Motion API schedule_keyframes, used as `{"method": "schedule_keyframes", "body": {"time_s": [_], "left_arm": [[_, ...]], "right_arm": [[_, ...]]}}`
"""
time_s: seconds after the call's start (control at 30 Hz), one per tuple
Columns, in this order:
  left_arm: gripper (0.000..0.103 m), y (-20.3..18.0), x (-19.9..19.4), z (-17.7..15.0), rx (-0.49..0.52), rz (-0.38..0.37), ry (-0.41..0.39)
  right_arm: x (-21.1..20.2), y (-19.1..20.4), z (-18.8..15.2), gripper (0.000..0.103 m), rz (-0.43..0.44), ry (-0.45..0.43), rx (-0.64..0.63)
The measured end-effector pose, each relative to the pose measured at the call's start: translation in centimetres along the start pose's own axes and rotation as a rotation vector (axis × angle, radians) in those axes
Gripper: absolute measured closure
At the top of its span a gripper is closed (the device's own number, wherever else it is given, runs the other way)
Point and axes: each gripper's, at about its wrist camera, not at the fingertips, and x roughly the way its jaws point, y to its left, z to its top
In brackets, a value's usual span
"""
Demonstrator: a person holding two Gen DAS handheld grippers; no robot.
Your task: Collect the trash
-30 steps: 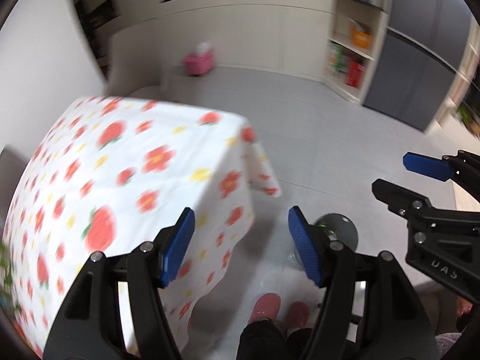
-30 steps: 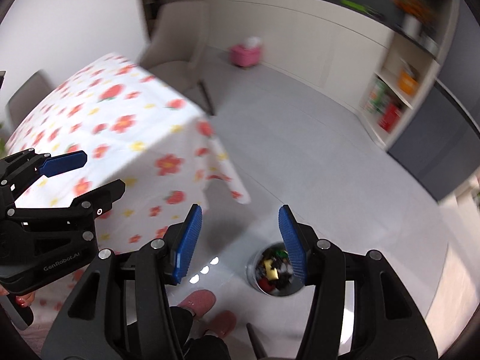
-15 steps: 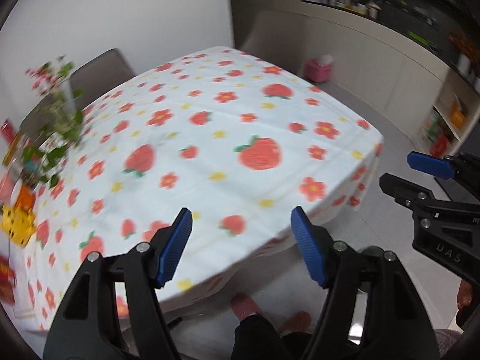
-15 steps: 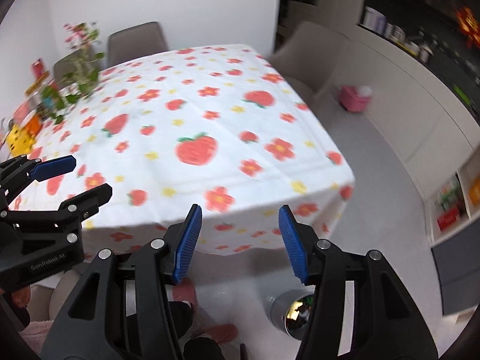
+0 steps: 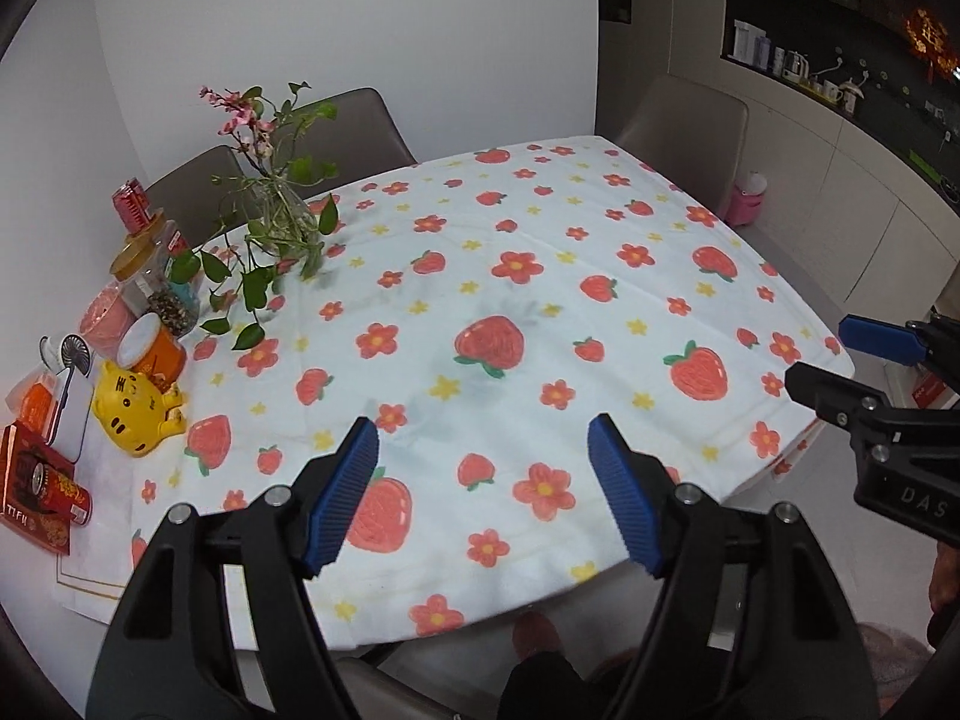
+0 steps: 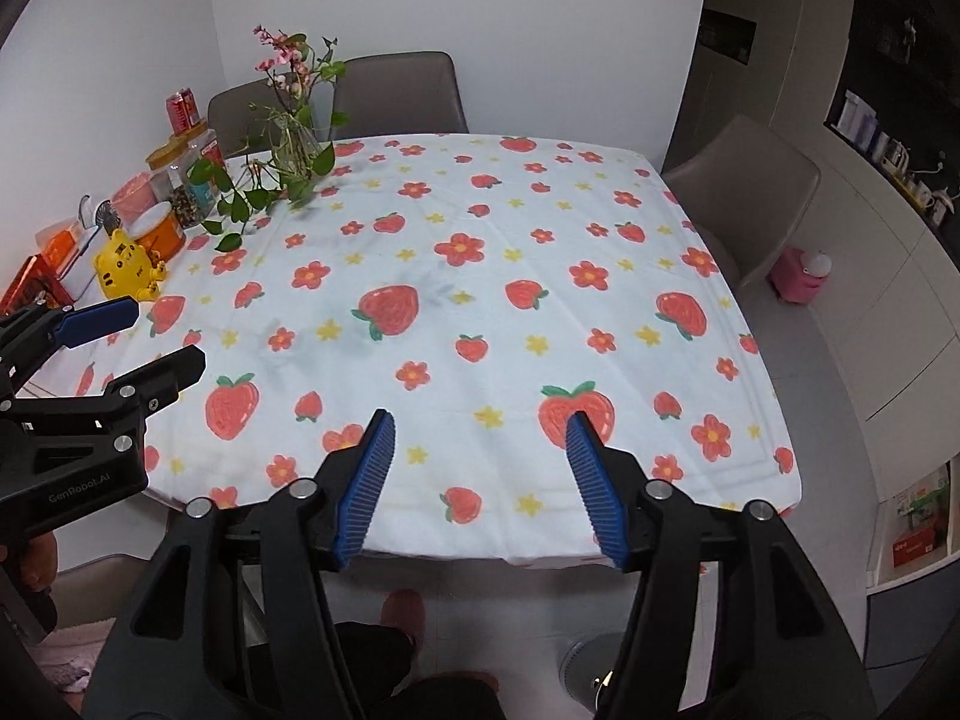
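Trash, as far as I can judge, is only the red snack wrappers (image 5: 39, 489) at the table's (image 5: 540, 312) left edge, so the wide-open, empty left gripper (image 5: 483, 489) should reach there while the equally open, empty right gripper (image 6: 477, 483) waits.

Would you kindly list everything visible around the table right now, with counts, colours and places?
Tablecloth: one, white with red strawberries and flowers, covering the table.
Vase: one, clear glass with green vines and pink blossoms, far left of table.
Cat figure: one, yellow, left edge.
Soda can: one, red, far left corner.
Jar: one, clear with yellow lid, left edge.
Chairs: three, grey-brown, far and right sides.
Pink container: one, on the floor at right.
Bin: one, silver, on the floor near right.
Left tool: open, empty.
Right tool: open, empty.
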Motion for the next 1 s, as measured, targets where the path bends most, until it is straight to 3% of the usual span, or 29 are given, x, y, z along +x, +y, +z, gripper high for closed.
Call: {"method": "schedule_keyframes", "body": {"time_s": [0.3, 0.4, 1.0], "left_arm": [[0.03, -0.9, -2.7, 2.1, -0.027, -0.034, -0.014], [0.027, -2.2, -3.2, 2.6, 0.006, -0.051, -0.038], [0.027, -5.2, -3.5, 4.6, 0.116, -0.138, -0.088]], "right_arm": [[-3.6, -0.5, 1.6, 0.041, 0.014, -0.032, -0.02], [-4.8, -1.4, 1.6, 0.035, -0.01, -0.051, 0.001], [-6.5, -3.7, 0.4, 0.035, -0.075, -0.061, 0.1]]}}
